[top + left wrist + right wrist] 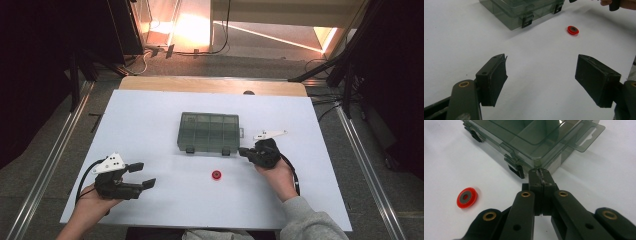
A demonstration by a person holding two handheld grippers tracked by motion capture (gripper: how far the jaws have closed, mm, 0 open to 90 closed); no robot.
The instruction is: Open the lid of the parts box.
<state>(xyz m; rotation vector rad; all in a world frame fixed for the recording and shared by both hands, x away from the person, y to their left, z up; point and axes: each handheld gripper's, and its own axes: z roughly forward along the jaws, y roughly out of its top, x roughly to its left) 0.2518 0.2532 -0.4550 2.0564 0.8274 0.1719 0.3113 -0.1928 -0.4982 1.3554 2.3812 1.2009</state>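
Scene: a person seated at a white table (150, 115) works two hand-held black two-jaw grippers around a smoke-green translucent plastic compartment box (208, 132)
Box: lies flat near the middle of the table, lid down, its two dark front latches facing the person; the near corner and a latch show close up in the right gripper view (534, 142)
Small part: a red plastic disc with a dark centre (216, 175) lies alone on the bare table, in front of the box and well apart from it, between the two hands; it also shows in the left gripper view (573, 30) and at the left of the right gripper view (466, 197)
Left gripper (139, 175): held low at the near left of the table, jaws spread wide with nothing between them, pointing toward the disc across open table (541, 77)
Right gripper (245, 151): jaws pressed fully together on nothing, their joined tip (540, 173) just at the box's near right corner, beside the right-hand latch; whether it touches the plastic cannot be told
Progress: early, by the look of it; the lid appears closed and both latches down, the disc outside the box
Left to do: likely unlatch and lift the lid, then carry the disc into a compartment
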